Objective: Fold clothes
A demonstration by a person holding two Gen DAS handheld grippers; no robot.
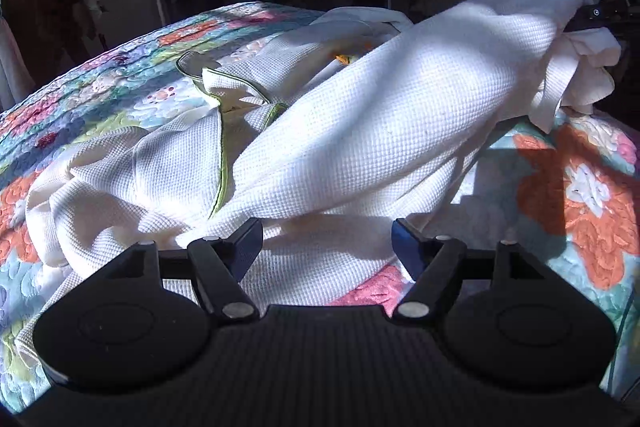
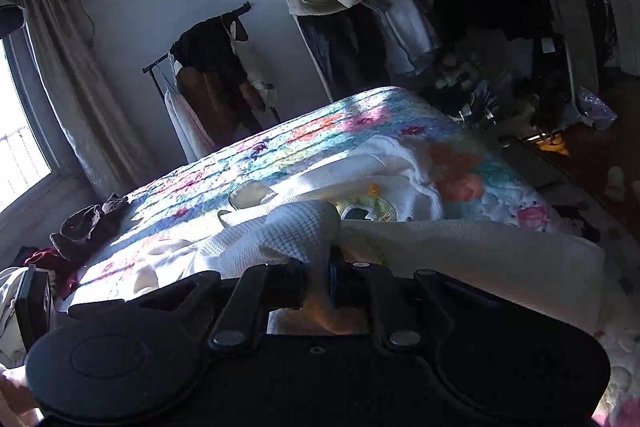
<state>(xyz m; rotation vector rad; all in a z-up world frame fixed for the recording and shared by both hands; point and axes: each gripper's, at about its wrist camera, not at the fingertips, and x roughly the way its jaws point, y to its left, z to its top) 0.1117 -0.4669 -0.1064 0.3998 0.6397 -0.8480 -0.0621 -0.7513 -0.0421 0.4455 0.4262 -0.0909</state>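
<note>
While the right claw pinches one bunched end of the white waffle-knit garment above the floral quilt, the left claw gapes empty beside it; the thin pinch could slip, dropping the cloth crumpled.

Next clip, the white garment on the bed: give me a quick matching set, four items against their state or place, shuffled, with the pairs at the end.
Items:
1. left gripper
2. right gripper
3. white waffle-knit garment
4. floral quilt

States or places:
A. spread over the bed, under the clothing
B. open, fingers apart above the fabric
C. partly lifted, one end pulled up off the bed
D. shut on a bunched fold of cloth

Pairs: 1-B, 2-D, 3-C, 4-A
</note>
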